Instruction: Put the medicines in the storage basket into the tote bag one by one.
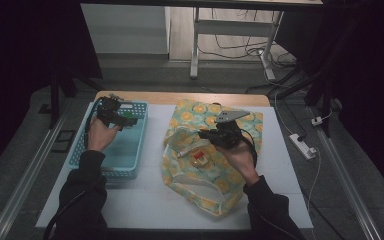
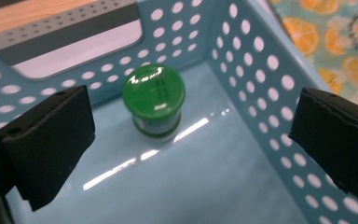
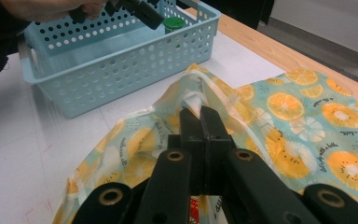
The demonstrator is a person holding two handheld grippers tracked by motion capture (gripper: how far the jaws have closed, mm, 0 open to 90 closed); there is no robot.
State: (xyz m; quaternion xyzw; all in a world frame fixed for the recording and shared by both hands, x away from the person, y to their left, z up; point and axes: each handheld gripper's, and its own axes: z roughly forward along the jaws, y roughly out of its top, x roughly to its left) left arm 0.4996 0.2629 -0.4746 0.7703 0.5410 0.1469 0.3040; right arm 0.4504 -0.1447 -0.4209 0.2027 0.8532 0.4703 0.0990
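A person's left tool (image 1: 128, 119) hovers over the far end of a blue perforated basket (image 1: 130, 162) near the worktop's (image 1: 150, 200) left edge, while the right tool (image 1: 203, 134) pinches the rim of a lemon-print bag (image 1: 200, 112) at centre.

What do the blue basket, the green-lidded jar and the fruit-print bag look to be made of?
Blue basket: rigid moulded plastic, going by the punched round holes and glossy floor reflections. Green-lidded jar: shiny green lid, probably plastic; the body is too hidden to tell. Fruit-print bag: soft printed fabric or coated cloth that creases and folds where the right claw pinches its edge.
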